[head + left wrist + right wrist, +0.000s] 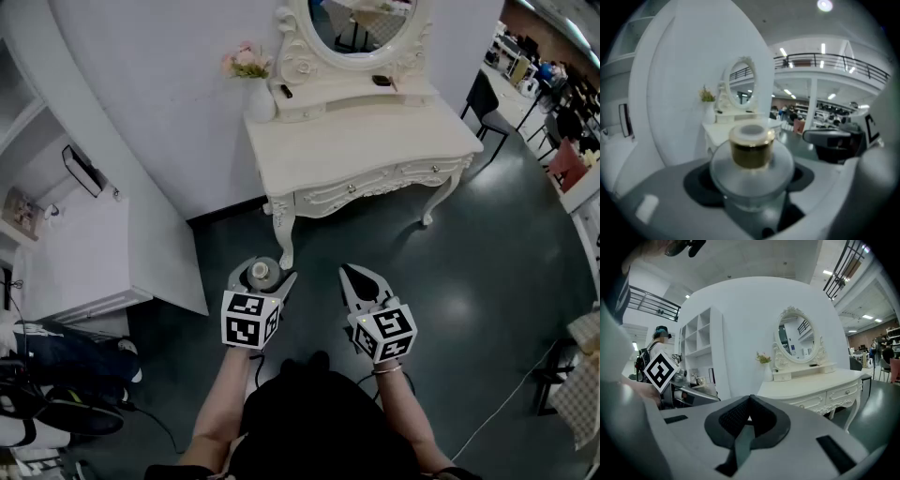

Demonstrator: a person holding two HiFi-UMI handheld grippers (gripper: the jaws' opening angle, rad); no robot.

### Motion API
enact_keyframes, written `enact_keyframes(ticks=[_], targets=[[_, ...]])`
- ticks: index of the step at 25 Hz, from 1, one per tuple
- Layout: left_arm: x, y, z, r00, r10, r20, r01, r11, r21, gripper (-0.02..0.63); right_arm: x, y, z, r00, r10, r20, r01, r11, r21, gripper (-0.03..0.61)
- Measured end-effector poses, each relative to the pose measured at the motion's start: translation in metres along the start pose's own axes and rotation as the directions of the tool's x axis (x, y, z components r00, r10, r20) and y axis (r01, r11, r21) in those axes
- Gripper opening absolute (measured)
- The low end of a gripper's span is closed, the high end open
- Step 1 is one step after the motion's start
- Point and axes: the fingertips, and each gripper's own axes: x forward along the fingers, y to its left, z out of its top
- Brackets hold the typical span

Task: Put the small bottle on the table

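- Left tongs (266, 277): the jaws stand wide, clamped on the round body of the small bottle (751, 149). The bottle is upright with its gold cap on top. It is well short of the table (375, 141), over the floor in front of it.
- Right tongs (362, 277): the jaws are together with nothing between them. They are also well short of the table.
- Step in hand, as judged: carrying the bottle to the table. Hold it upright, come in over the table's front edge from above, and seat the base flat before the jaws let go.
- Table top: there is a broad bare area in front of the mirror (361, 23). A vase of flowers (260, 98) takes the table's back left corner. Aim for the middle, back from the curved front edge.
- Clearance: the dark floor (487, 262) in front of the table shows no obstruction. A white cabinet (94, 253) stands left of the table and a chair (487, 108) to its right, both off the direct line.
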Motion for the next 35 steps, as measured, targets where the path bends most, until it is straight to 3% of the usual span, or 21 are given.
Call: enact_keyframes(ticks=[14,22,35], targets=[[0.017,-0.007,0.011,0.999,0.030,0.014,-0.030,1.000,-0.004,0.341,-0.001,-0.027,-0.004,1.000,0.004,0.010,-0.004,0.998,0.062,0.005],[0.028,0.000,0.018,0.997,0.066,0.026,-0.065,0.997,-0.044,0.341,0.004,-0.040,-0.004,1.000,0.018,0.012,-0.018,0.997,0.070,0.005],[0.082,0.041,0.047,0.998,0.068,0.014,-0.068,0.998,-0.013,0.341,0.062,-0.074,0.005,1.000,0.010,0.005,-0.011,0.995,0.101,0.005]])
